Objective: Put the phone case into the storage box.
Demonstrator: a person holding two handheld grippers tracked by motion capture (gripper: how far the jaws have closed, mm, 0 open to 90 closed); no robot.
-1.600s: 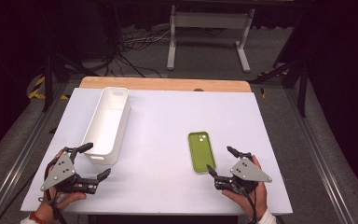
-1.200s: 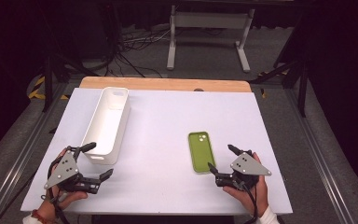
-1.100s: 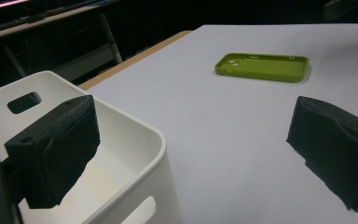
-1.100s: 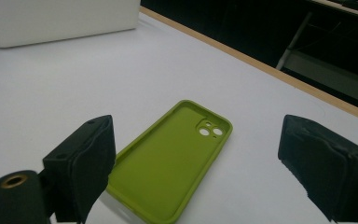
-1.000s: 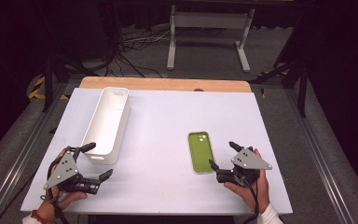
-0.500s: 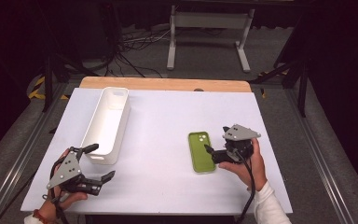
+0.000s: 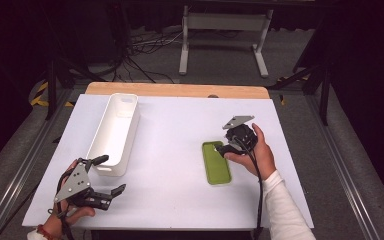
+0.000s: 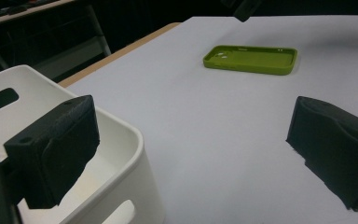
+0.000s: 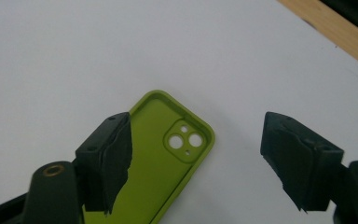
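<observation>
Obstacles — white bin at left centre of the high view, green phone case lying flat right of centre. Passage — bare white table between them, also along upper and lower edges.

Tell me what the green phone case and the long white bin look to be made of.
Green phone case: likely soft silicone or rubbery plastic, going by the matte, even surface, rounded lip and moulded camera holes. It lies open side up.

Long white bin: probably rigid moulded plastic with a smooth, slightly glossy finish, judging by its thin walls, rolled rim and cut-out handle slot. Neither can be confirmed by look alone.
</observation>
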